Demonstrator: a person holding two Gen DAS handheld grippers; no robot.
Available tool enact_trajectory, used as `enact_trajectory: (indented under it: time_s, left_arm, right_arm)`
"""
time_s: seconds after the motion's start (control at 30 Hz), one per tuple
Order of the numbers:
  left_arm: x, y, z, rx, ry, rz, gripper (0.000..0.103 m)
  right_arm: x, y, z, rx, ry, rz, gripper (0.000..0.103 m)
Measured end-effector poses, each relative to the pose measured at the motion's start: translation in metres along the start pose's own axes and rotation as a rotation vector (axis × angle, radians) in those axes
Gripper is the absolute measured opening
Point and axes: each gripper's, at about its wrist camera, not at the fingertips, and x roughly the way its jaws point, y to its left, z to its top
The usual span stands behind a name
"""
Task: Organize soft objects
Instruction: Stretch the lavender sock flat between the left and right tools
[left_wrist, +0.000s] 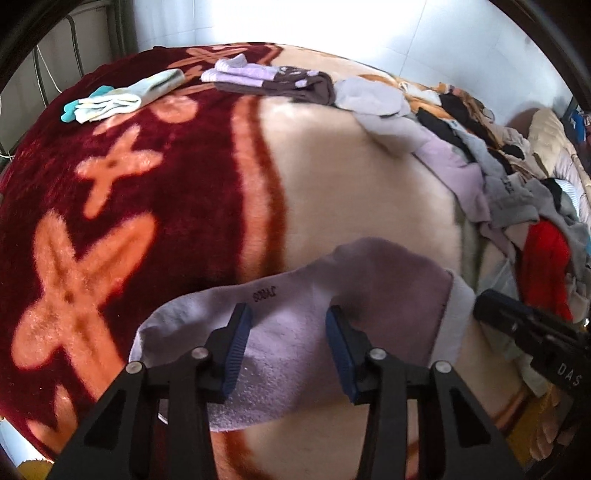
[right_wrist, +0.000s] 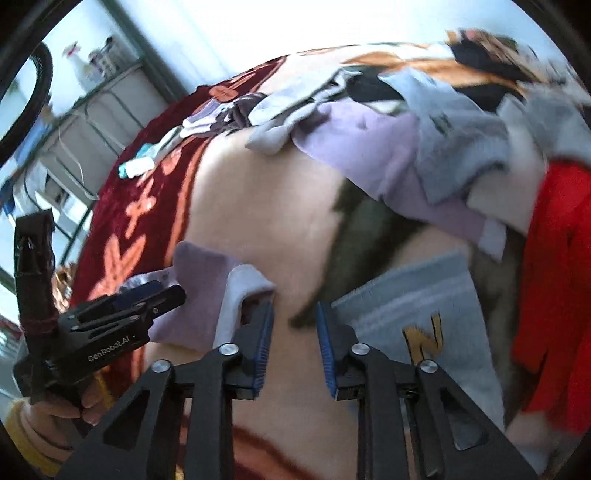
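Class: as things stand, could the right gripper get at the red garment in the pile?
Probably yes: the right gripper stands open and empty, and the red garment lies uncovered on the pile's near edge, nothing between them.

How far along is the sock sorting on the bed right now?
Early on. Done: two folded pairs at the far edge of the blanket, a teal pair and a purple-and-brown pair. In hand: a lilac sock lies flat under the left gripper, whose jaws are apart; the right gripper is open beside its cuff. Left: a big jumbled sock pile, still unsorted.
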Motion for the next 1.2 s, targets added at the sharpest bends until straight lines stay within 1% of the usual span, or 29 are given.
enact_trajectory:
  time_s: [0.07, 0.1, 0.2, 0.23, 0.27, 0.37, 0.5, 0.6, 0.7, 0.8, 0.87, 0.93, 1.03, 1.07, 1.1, 1.13, 1.17, 1.2]
  left_arm:
    - [0.006, -0.001, 0.001, 0.018, -0.01, 0.015, 0.045]
    - [0.008, -0.001, 0.0, 0.027, -0.019, 0.016, 0.045]
    - [0.01, -0.001, -0.004, 0.053, -0.055, 0.009, 0.045]
    - [0.009, -0.001, -0.005, 0.057, -0.063, 0.006, 0.045]
    - [0.01, 0.0, -0.006, 0.055, -0.068, 0.001, 0.045]
    - [0.01, 0.003, -0.004, 0.025, -0.068, -0.016, 0.045]
    - [0.01, 0.006, -0.004, 0.007, -0.071, -0.035, 0.045]
    - [0.009, 0.007, -0.004, 0.002, -0.071, -0.032, 0.045]
    - [0.009, 0.008, -0.003, -0.006, -0.069, -0.032, 0.045]
    - [0.006, 0.012, -0.002, -0.036, -0.063, -0.053, 0.045]
    - [0.005, 0.018, -0.002, -0.064, -0.056, -0.074, 0.045]
    - [0.003, 0.025, -0.004, -0.092, -0.052, -0.095, 0.043]
    - [0.001, 0.035, -0.005, -0.129, -0.04, -0.127, 0.04]
    - [0.001, 0.039, -0.005, -0.137, -0.037, -0.14, 0.039]
    - [0.002, 0.041, -0.005, -0.142, -0.034, -0.146, 0.037]
    - [0.003, 0.042, -0.004, -0.15, -0.033, -0.151, 0.037]
    - [0.003, 0.043, -0.003, -0.153, -0.033, -0.154, 0.037]
    - [0.003, 0.043, -0.003, -0.151, -0.033, -0.154, 0.037]
  right_arm:
    - [0.008, 0.005, 0.002, -0.036, 0.009, 0.012, 0.023]
    - [0.012, 0.008, 0.003, -0.043, 0.017, 0.034, 0.023]
    - [0.023, 0.014, 0.001, -0.039, 0.026, 0.142, 0.023]
    - [0.027, 0.016, 0.001, -0.034, 0.026, 0.168, 0.023]
    - [0.03, 0.019, 0.0, -0.033, 0.026, 0.166, 0.023]
    - [0.044, 0.027, -0.002, -0.067, 0.044, 0.095, 0.024]
    - [0.041, 0.034, -0.001, -0.107, 0.06, 0.035, 0.024]
    - [0.025, 0.032, -0.003, -0.064, 0.067, 0.004, 0.024]
    - [-0.001, 0.037, -0.01, -0.049, 0.029, -0.072, 0.024]
    - [-0.019, 0.053, -0.015, -0.068, -0.004, -0.065, 0.024]
    - [-0.022, 0.064, -0.017, -0.067, -0.002, -0.013, 0.024]
    - [-0.012, 0.074, -0.019, -0.07, 0.021, 0.041, 0.024]
    - [0.009, 0.082, -0.021, -0.09, 0.051, 0.028, 0.024]
    - [0.017, 0.082, -0.021, -0.094, 0.056, -0.006, 0.024]
    - [0.023, 0.082, -0.021, -0.099, 0.06, -0.059, 0.024]
    - [0.03, 0.081, -0.021, -0.11, 0.059, -0.134, 0.024]
    - [0.032, 0.08, -0.022, -0.113, 0.056, -0.175, 0.024]
    - [0.033, 0.079, -0.023, -0.112, 0.054, -0.2, 0.024]
